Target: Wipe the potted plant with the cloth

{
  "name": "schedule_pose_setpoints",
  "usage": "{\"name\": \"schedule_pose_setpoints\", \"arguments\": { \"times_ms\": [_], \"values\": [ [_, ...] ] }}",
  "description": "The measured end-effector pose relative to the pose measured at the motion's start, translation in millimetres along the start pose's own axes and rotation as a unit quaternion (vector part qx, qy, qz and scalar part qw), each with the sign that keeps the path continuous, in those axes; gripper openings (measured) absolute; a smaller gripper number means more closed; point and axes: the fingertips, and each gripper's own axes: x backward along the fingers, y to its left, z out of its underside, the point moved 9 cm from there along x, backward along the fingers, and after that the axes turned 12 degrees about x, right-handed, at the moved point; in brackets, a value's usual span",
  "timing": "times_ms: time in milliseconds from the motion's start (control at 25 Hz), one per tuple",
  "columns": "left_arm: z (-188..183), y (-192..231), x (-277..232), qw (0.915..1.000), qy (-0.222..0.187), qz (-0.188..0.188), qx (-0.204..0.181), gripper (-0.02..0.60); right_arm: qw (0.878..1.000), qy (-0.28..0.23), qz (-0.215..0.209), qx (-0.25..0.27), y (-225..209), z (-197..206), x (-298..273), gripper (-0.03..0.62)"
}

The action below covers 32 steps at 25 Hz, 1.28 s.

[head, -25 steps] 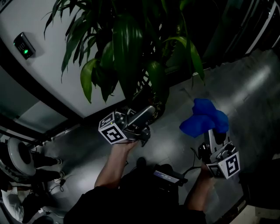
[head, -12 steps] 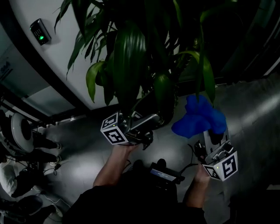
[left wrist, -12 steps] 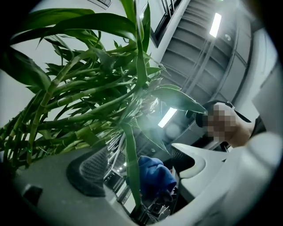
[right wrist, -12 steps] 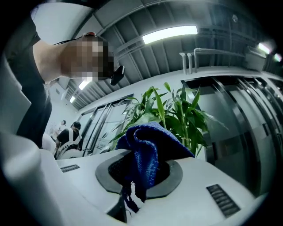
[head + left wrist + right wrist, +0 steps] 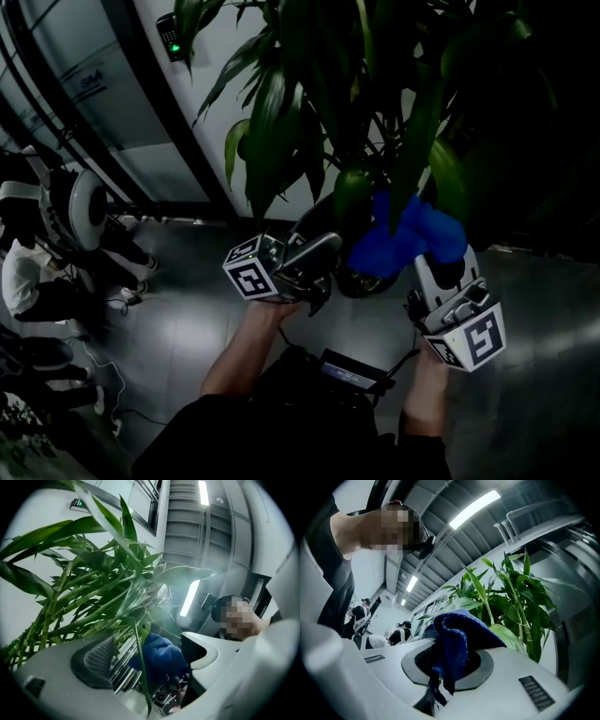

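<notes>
The potted plant [image 5: 309, 94] has long green leaves that fill the top of the head view; its dark pot [image 5: 349, 279] sits on the floor below. My right gripper [image 5: 436, 272] is shut on a bunched blue cloth [image 5: 405, 234], which is pressed in among the lower leaves just above the pot. In the right gripper view the cloth [image 5: 454, 639] drapes over the jaws, with the plant [image 5: 511, 597] behind it. My left gripper [image 5: 317, 261] is beside the pot's left rim. It is open, and one narrow leaf [image 5: 139, 667] hangs between its jaws without being gripped.
A white wall with a green-lit access panel [image 5: 172, 36] stands behind the plant. Several people and round equipment [image 5: 80, 206] are at the left. The floor [image 5: 178, 319] is glossy grey. A black device [image 5: 352, 370] with a cable hangs at my waist.
My right gripper has carried the blue cloth up and left, from open floor into the plant's lower leaves. The head view has swung left. The left gripper stays by the pot.
</notes>
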Motion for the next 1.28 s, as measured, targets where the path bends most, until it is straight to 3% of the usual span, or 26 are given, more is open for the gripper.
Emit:
{"name": "schedule_pose_setpoints", "arguments": {
  "times_ms": [200,520,840,1120,1280],
  "values": [
    [3,-1,0,0.9994,-0.008,-0.017,-0.028,0.449,1.0,-0.024,-0.01,0.013,-18,1,-35,0.072],
    [-3,-5,-7,0.9989,0.014,0.007,-0.044,0.448,0.998,0.029,-0.017,0.048,-21,-2,-98,0.072],
    [-1,-4,-12,0.9968,0.041,0.069,-0.01,0.449,0.987,0.125,-0.065,0.078,5,23,-103,0.072],
    [0,8,-7,0.993,0.017,0.103,0.055,0.449,0.987,0.137,-0.062,0.059,15,34,-83,0.072],
    [-3,9,-7,0.9915,0.01,0.112,0.066,0.448,0.982,0.159,-0.07,0.078,26,35,-73,0.072]
  ]
}}
